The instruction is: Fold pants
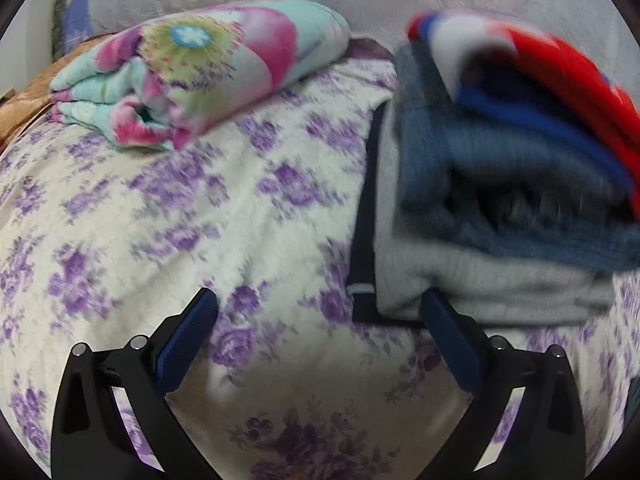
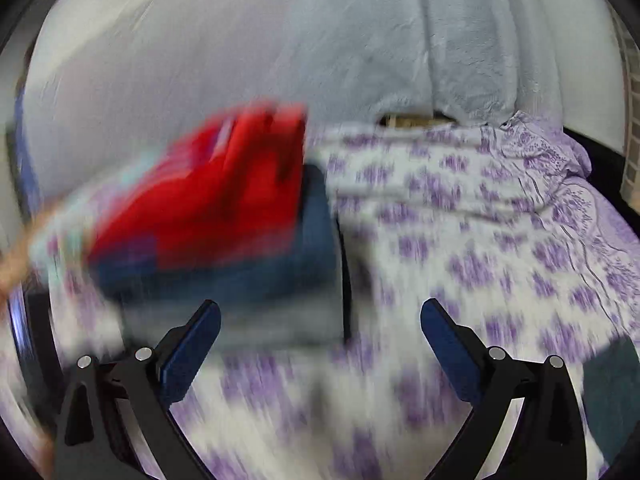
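Both grippers, left (image 1: 318, 326) and right (image 2: 320, 332), spread wide, holding nothing; folded stack (image 1: 500, 208), seemingly pants, far right on bedspread (image 1: 160, 220).

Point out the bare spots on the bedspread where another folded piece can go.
Free: the bedspread between the floral quilt and the clothes stack; also right of the stack, toward the bed's edge. Crowded: the stack itself.
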A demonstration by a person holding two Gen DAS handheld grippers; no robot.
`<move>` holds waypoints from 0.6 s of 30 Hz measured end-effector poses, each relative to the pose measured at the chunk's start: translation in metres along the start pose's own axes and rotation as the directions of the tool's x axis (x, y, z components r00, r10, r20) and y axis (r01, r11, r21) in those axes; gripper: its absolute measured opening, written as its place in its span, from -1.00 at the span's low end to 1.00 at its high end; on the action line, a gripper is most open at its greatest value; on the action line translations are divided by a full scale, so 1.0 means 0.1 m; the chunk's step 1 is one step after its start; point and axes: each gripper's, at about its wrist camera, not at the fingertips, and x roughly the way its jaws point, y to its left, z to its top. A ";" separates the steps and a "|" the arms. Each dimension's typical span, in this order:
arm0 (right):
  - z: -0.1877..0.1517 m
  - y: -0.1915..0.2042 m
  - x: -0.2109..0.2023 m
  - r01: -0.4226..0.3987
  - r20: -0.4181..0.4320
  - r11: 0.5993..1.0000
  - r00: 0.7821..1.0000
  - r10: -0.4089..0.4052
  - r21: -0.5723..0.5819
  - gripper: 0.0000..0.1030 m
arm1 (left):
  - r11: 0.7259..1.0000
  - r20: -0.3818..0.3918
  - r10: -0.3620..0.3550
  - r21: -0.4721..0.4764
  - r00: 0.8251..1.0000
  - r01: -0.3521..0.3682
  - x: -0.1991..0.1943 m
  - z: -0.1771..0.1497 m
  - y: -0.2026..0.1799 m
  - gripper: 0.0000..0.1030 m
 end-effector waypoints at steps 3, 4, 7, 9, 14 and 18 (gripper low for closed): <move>-0.25 -0.05 0.08 0.031 -0.088 1.000 0.996 -0.031 -0.003 0.93 | 0.995 -0.069 0.003 0.103 0.998 0.004 0.04 -0.11 -0.13 0.92; -0.25 -0.11 0.09 0.001 -0.090 0.999 0.996 0.002 0.034 0.93 | 0.991 -0.067 0.020 0.136 0.998 -0.010 0.00 -0.16 -0.17 0.92; -0.27 -0.19 0.22 0.001 -0.152 0.997 0.988 0.010 0.073 0.93 | 0.983 -0.069 0.050 0.177 0.996 -0.037 -0.11 -0.31 -0.21 0.92; -0.31 -0.20 0.45 -0.002 -0.271 0.996 0.962 0.025 0.086 0.93 | 0.981 -0.083 0.052 0.189 0.995 -0.036 -0.17 -0.41 -0.18 0.92; -0.36 -0.20 0.55 0.003 -0.334 0.997 0.942 0.025 0.082 0.93 | 0.988 -0.105 0.004 0.153 0.994 0.012 -0.29 -0.53 -0.04 0.92; -0.42 -0.21 0.47 -0.035 -0.343 0.997 0.938 0.057 0.070 0.93 | 0.986 -0.111 0.016 0.168 0.994 0.003 -0.37 -0.63 -0.07 0.92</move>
